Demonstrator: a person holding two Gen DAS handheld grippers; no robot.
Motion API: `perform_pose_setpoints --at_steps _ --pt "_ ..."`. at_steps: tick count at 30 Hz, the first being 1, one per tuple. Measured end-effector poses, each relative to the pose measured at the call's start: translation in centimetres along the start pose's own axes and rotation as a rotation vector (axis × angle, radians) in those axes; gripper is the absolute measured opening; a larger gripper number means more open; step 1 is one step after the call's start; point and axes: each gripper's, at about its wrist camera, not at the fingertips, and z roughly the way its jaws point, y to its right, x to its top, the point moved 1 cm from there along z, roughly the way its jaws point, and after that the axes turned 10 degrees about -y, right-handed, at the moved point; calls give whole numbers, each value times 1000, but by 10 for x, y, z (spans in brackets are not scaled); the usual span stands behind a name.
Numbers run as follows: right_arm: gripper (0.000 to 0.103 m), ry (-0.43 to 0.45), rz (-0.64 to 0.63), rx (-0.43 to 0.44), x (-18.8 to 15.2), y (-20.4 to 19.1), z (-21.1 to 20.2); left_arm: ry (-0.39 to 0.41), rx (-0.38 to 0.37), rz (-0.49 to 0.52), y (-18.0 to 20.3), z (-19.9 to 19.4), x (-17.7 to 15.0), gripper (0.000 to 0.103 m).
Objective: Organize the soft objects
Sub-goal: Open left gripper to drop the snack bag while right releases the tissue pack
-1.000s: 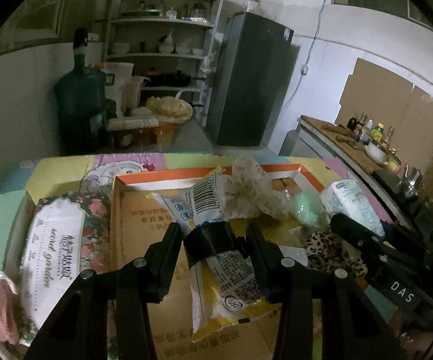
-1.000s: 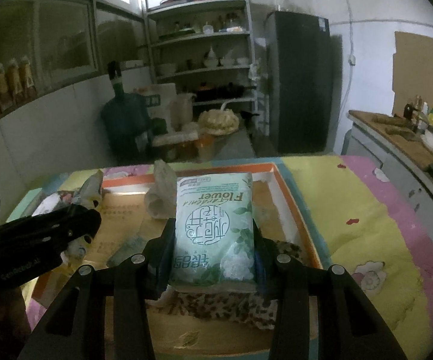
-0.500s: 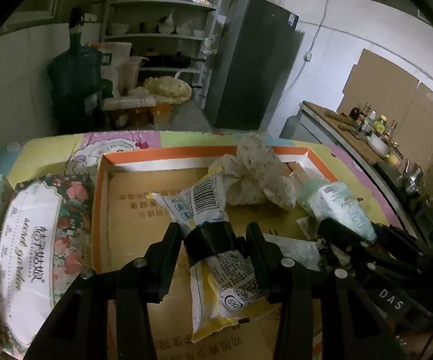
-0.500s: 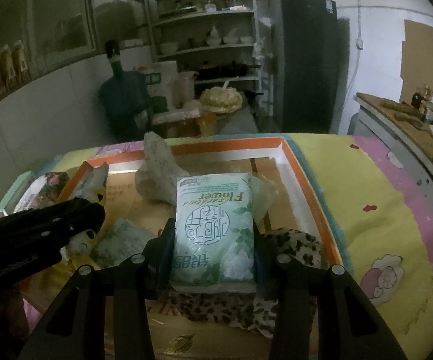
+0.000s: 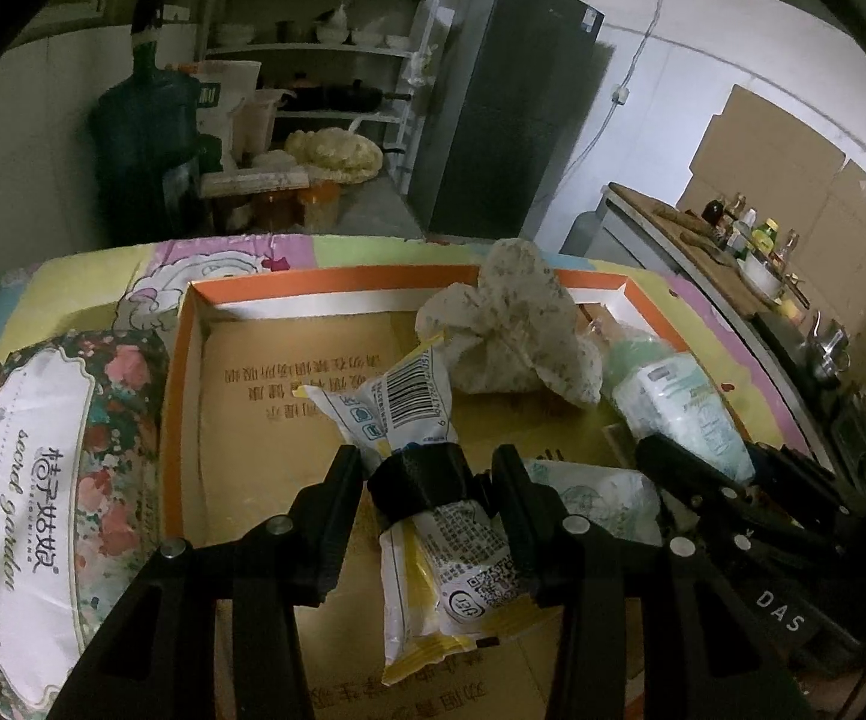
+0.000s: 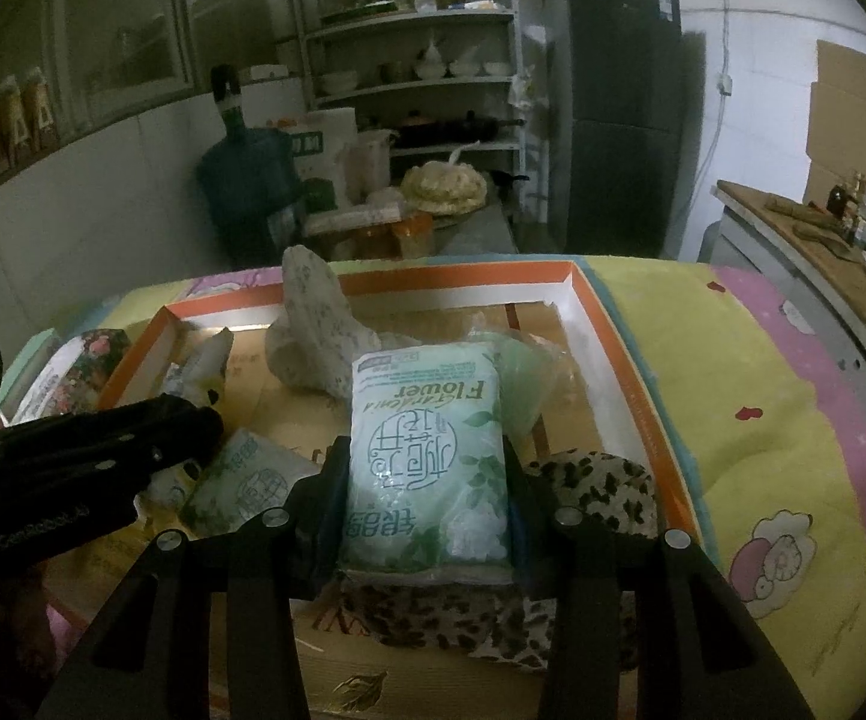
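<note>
A shallow cardboard box with an orange rim [image 5: 313, 276] [image 6: 469, 273] lies on a cartoon-print cover. My left gripper [image 5: 424, 471] is shut on a white, blue and yellow snack packet [image 5: 409, 402], held low over the box's middle. My right gripper [image 6: 427, 462] is shut on a pale green tissue pack [image 6: 427, 420] above the box's right half and shows in the left wrist view [image 5: 703, 480]. Inside the box lie a floral cloth bundle [image 5: 511, 330] [image 6: 313, 324], a leopard-print cloth [image 6: 595, 486] and a second small tissue pack [image 6: 247, 480].
A large floral tissue pack [image 5: 43, 480] lies left of the box. Behind the table stand a blue water jug [image 5: 145, 138], shelves of dishes [image 6: 421, 72] and a dark fridge [image 6: 613, 108]. A counter with bottles [image 5: 751, 240] runs along the right.
Both grippers have sunk toward the box and tipped downward, each still holding its pack. The box fills more of both views.
</note>
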Motion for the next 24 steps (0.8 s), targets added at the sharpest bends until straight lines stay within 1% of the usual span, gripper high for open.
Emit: perform_pose_setpoints --at_steps 7,9,15,19,21,24 --pt "46 -1 1 0 0 0 0 -11 3 -3 0 3 1 46" --pt "49 -2 3 3 0 0 1 -12 7 -2 1 4 0 47" --pt "51 -4 7 8 -1 1 2 -19 12 -4 3 6 -1 52" --pt "54 0 17 17 -2 1 1 -19 9 -5 2 6 0 53" --pt "58 5 20 22 -2 0 0 -12 3 -4 3 5 0 57" --pt "59 10 23 23 -2 -1 -2 1 -10 -2 3 4 0 65"
